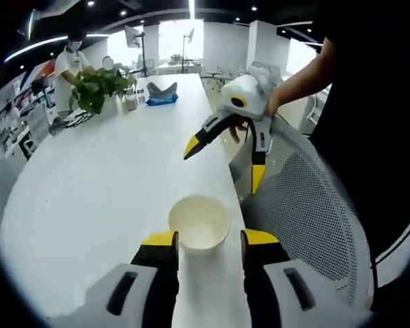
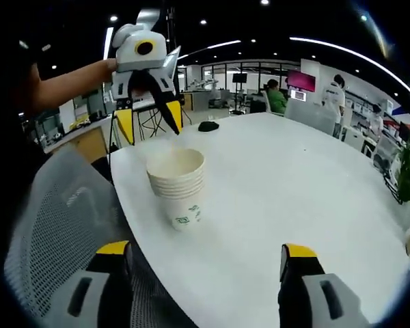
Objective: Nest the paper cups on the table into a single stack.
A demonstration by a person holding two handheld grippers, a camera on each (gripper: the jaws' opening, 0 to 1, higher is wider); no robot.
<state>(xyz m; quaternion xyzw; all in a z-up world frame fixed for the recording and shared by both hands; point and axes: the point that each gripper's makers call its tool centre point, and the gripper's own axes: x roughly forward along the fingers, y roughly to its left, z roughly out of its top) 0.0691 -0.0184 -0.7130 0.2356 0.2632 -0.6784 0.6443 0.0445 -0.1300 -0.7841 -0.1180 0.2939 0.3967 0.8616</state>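
Note:
A stack of nested white paper cups (image 1: 199,222) stands near the white table's (image 1: 89,191) right edge, its mouth empty. In the right gripper view the stack (image 2: 178,184) shows several rims and a green logo on the bottom cup. My left gripper (image 1: 210,239) is open, and its yellow tips sit just short of the stack on either side without touching. From the other side that left gripper (image 2: 150,125) hangs above and behind the cups. My right gripper (image 2: 205,249) is open and empty, well back from the stack; a hand holds it (image 1: 224,162) over the table edge.
A grey mesh chair back (image 1: 307,205) presses against the table edge beside the cups (image 2: 61,225). A potted plant (image 1: 99,87) and a blue object (image 1: 162,99) sit at the far end. People stand and sit in the background. The table top (image 2: 294,178) stretches wide beyond the stack.

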